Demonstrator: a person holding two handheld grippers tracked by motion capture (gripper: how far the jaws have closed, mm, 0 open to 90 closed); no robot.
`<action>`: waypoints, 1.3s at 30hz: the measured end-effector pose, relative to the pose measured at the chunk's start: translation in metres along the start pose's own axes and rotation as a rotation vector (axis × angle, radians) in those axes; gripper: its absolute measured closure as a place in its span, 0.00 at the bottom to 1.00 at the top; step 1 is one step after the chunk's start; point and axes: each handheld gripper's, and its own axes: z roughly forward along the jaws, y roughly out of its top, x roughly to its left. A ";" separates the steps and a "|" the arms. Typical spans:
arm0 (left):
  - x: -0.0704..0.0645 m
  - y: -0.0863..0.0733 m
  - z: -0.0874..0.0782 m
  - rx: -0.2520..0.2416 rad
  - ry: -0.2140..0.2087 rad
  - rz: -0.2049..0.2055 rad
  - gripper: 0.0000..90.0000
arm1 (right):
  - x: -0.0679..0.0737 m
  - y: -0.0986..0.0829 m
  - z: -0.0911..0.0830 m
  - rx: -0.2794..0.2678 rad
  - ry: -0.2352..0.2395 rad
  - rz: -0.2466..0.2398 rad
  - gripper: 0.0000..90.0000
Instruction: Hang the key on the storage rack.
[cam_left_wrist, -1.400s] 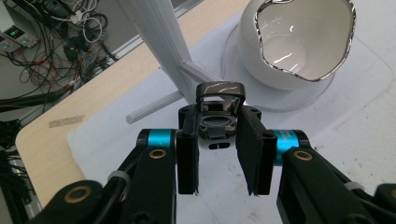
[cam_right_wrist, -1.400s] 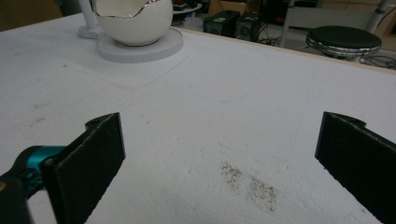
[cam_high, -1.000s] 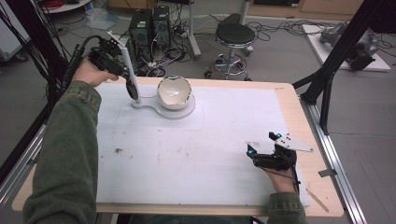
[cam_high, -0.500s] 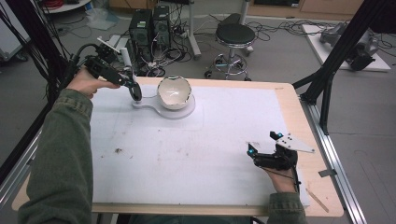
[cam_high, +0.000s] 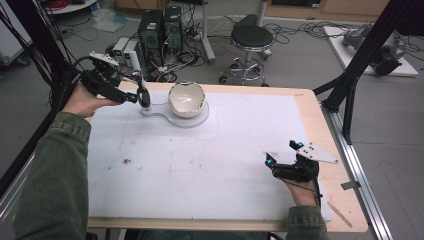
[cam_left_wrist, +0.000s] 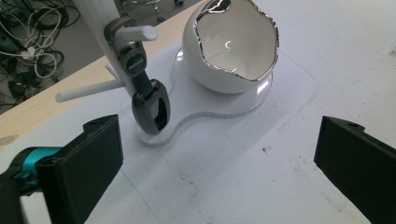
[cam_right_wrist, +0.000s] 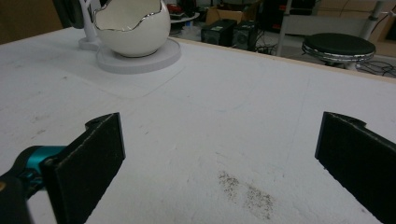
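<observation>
Nothing looks grasped yet: the left gripper (cam_high: 134, 96) hovers wide open by the watch (cam_left_wrist: 148, 100) on its stand (cam_left_wrist: 100, 28) beside the egg-shaped bowl (cam_left_wrist: 236, 44), the right gripper (cam_high: 285, 159) resting wide open and empty.

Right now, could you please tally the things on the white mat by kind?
Egg-shaped white bowl: 1
Clear base plate: 1
White peg stand: 1
Dark metal clip hanging on the stand: 1
Open claws, left and right: 2
Total: 6
</observation>
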 end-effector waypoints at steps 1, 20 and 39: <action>-0.001 -0.001 0.000 -0.001 0.009 -0.001 0.02 | 0.000 0.000 0.000 0.000 0.000 0.003 0.01; -0.016 -0.033 -0.004 -0.051 0.043 -0.008 0.02 | -0.002 0.000 -0.001 -0.007 -0.008 0.015 0.01; -0.030 -0.082 0.017 -0.072 0.009 -0.066 0.02 | -0.003 0.000 -0.002 -0.011 -0.006 0.016 0.01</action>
